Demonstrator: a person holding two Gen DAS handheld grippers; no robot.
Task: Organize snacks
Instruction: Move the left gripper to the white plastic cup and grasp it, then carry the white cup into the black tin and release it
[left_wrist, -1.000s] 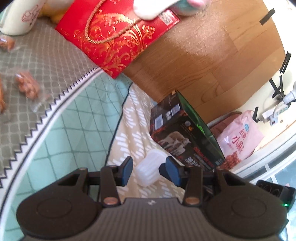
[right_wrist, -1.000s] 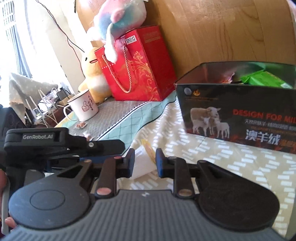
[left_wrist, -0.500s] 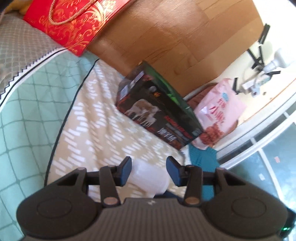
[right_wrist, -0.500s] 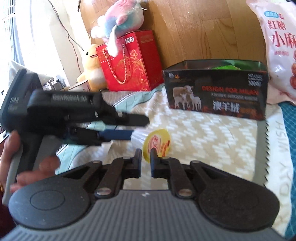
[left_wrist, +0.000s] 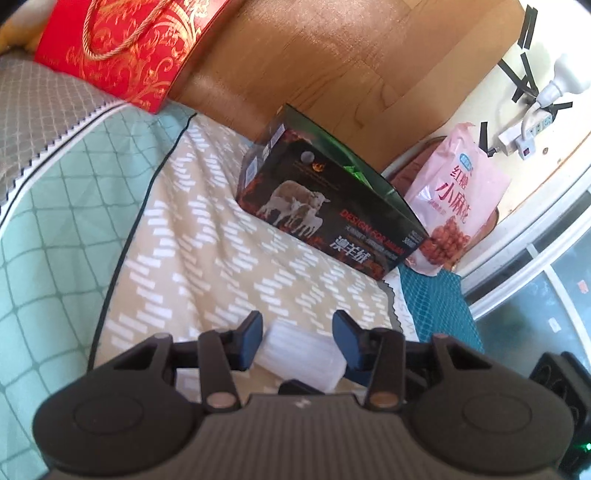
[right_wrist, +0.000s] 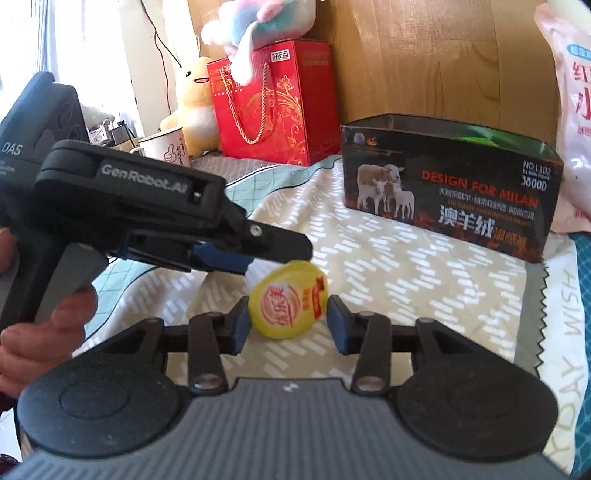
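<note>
Jelly cup (right_wrist: 288, 304): white ribbed tub with a yellow lid, lying on its side on the beige cloth (left_wrist: 207, 236).
Right gripper (right_wrist: 284, 320): jaws open, lid between them, not pinched.
Left gripper (left_wrist: 297, 341): jaws open, tub (left_wrist: 301, 350) between them.
Black box (right_wrist: 448, 184): open-topped, well beyond the cup.

Left gripper (left_wrist: 297, 341) low, jaws spread wide. Right gripper (right_wrist: 283, 320) alongside, jaws parted too. A hand (right_wrist: 40, 332) grips the left handle.
</note>
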